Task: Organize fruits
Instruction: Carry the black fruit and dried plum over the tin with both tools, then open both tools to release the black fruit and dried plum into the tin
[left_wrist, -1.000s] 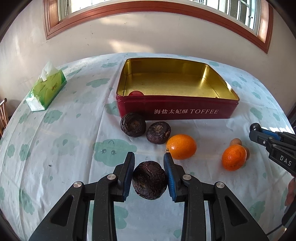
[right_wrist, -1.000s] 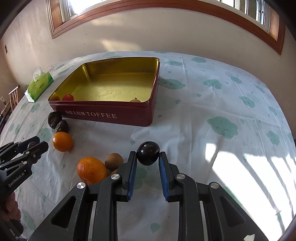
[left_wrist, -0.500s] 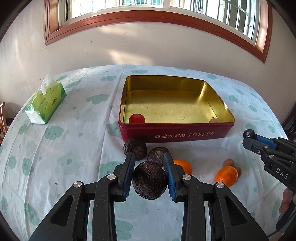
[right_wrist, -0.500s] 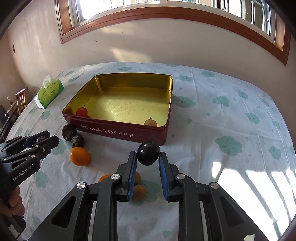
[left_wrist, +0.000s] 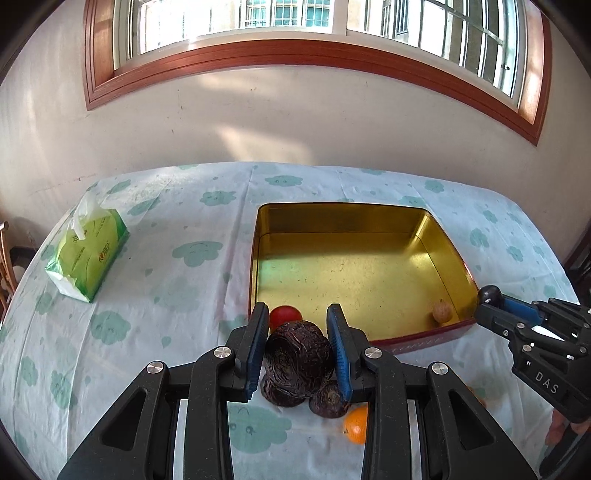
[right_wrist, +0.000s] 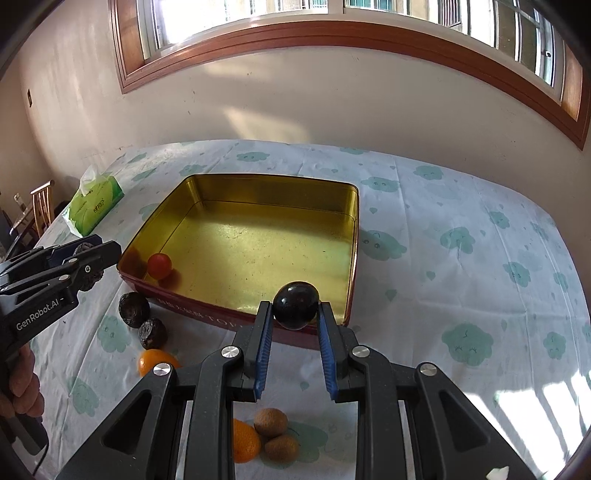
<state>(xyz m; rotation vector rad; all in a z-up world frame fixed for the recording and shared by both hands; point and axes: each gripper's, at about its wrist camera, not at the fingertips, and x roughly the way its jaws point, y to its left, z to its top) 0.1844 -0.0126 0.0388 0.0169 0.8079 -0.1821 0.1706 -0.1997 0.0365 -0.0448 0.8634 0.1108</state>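
My left gripper (left_wrist: 297, 345) is shut on a dark wrinkled fruit (left_wrist: 298, 363), held above the table just in front of the red toffee tin (left_wrist: 424, 339). My right gripper (right_wrist: 295, 334) is shut on a smooth dark plum (right_wrist: 296, 305), held over the tin's (right_wrist: 236, 317) near right corner. The gold-lined tin holds a red fruit (right_wrist: 159, 265) and a small tan fruit (left_wrist: 442, 312). Two more dark wrinkled fruits (right_wrist: 133, 303) (right_wrist: 152, 333), an orange (right_wrist: 155, 360), a second orange (right_wrist: 243, 439) and two brown fruits (right_wrist: 270, 422) lie on the cloth in front of the tin.
A green tissue pack (left_wrist: 88, 254) lies at the table's left. The table carries a white cloth with green cloud prints (right_wrist: 465, 339). A wall and window run behind it. A chair (right_wrist: 40, 203) stands off the left edge.
Both grippers have risen and moved forward toward the tin with their fruits still held. The tin's inside now shows more fully.
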